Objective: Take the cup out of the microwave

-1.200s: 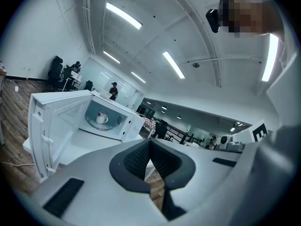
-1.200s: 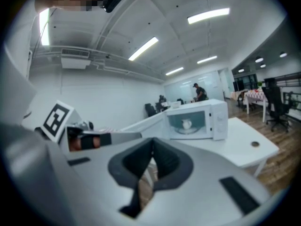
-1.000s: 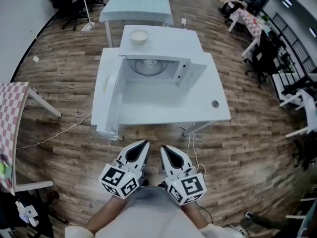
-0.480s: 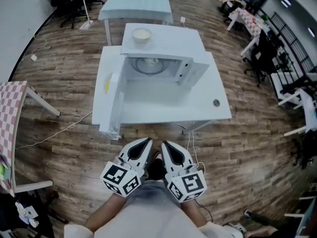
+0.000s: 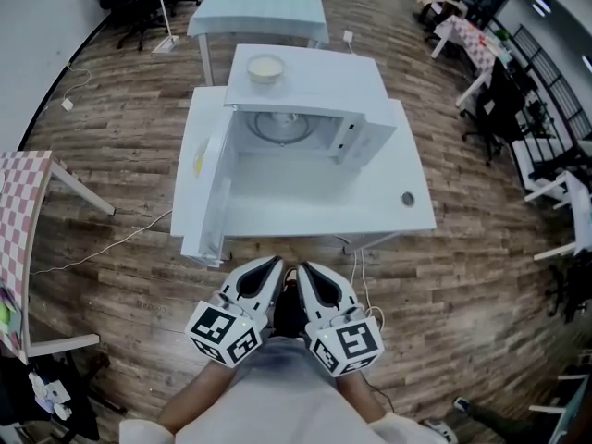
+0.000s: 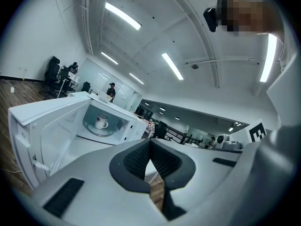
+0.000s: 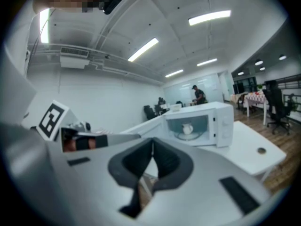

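Your microwave door [image 5: 209,191] is open, cup [image 6: 101,122] untouched inside; your left gripper [image 5: 271,268] and right gripper [image 5: 305,274] are clenched empty, well short of it

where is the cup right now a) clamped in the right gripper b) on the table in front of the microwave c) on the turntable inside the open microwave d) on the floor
C: the cup stands on the turntable inside the microwave, whose door is open; the left gripper and the right gripper are both shut on nothing, short of the table.
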Tool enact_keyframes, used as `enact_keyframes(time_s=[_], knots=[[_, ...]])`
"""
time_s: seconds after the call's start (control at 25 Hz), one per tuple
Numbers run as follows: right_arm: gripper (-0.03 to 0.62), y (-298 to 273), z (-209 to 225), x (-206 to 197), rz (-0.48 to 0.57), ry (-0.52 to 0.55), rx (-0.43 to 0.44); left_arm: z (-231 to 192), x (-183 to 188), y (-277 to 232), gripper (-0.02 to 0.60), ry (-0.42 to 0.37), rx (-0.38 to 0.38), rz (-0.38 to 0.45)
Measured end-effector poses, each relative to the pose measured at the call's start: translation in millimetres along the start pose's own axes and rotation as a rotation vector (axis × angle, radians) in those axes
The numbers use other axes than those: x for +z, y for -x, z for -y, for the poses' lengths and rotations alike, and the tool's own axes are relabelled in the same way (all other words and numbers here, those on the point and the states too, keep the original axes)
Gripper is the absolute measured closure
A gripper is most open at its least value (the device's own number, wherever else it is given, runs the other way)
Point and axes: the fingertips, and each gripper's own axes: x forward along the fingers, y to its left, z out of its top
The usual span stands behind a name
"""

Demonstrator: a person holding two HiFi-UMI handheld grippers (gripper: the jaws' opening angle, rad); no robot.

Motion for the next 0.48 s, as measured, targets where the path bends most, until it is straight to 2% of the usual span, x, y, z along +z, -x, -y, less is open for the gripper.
enact_keyframes(time_s=[0.48], knots=[[0.571, -35.0, 50.2, 5.0, -0.035, -0.031, 0.032, -16.7, 0.5, -59.4, 0.574, 0.031, 0.031, -0.030]])
